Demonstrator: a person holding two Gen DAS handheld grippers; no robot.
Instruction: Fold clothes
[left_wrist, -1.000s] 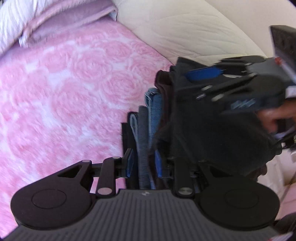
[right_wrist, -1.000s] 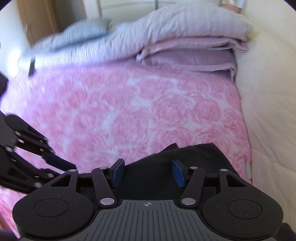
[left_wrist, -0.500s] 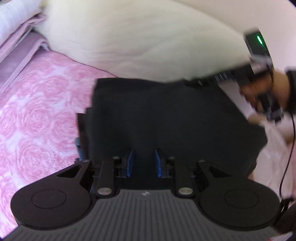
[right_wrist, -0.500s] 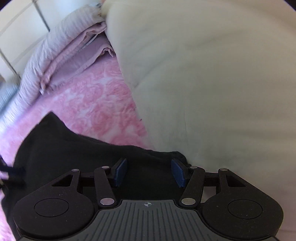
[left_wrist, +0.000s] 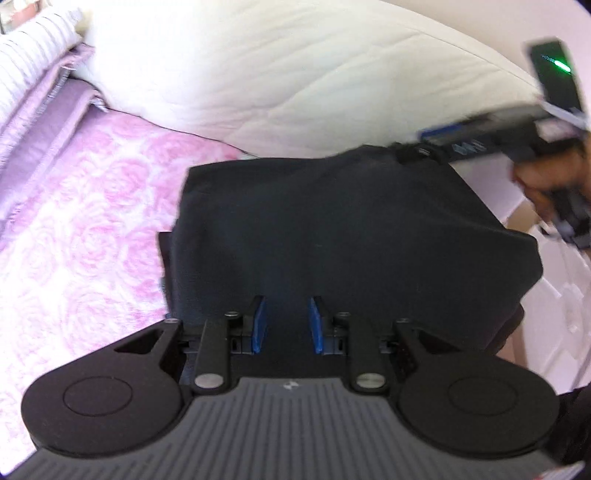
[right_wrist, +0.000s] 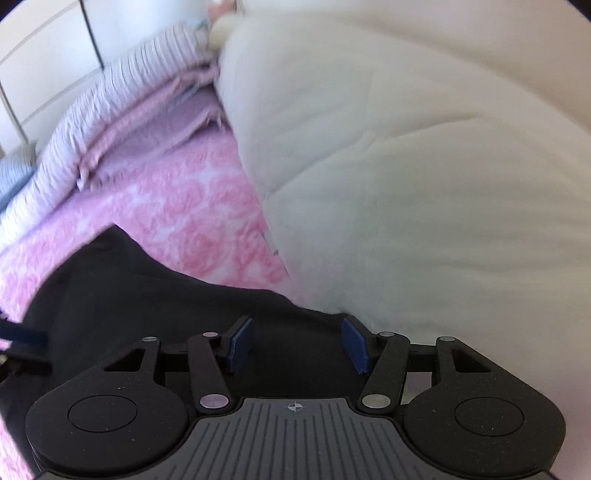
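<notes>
Garment, dark and already folded compact, rests on the pink bedspread beside the white duvet. Left gripper and right gripper jaws stand apart, unclamped. Remaining: final tidying or stacking, apparently.

Pink rose bedspread beside a cream quilted duvet

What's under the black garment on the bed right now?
The black garment lies on the pink rose bedspread. At its left edge a dark layer peeks out; anything else beneath is covered.
</notes>
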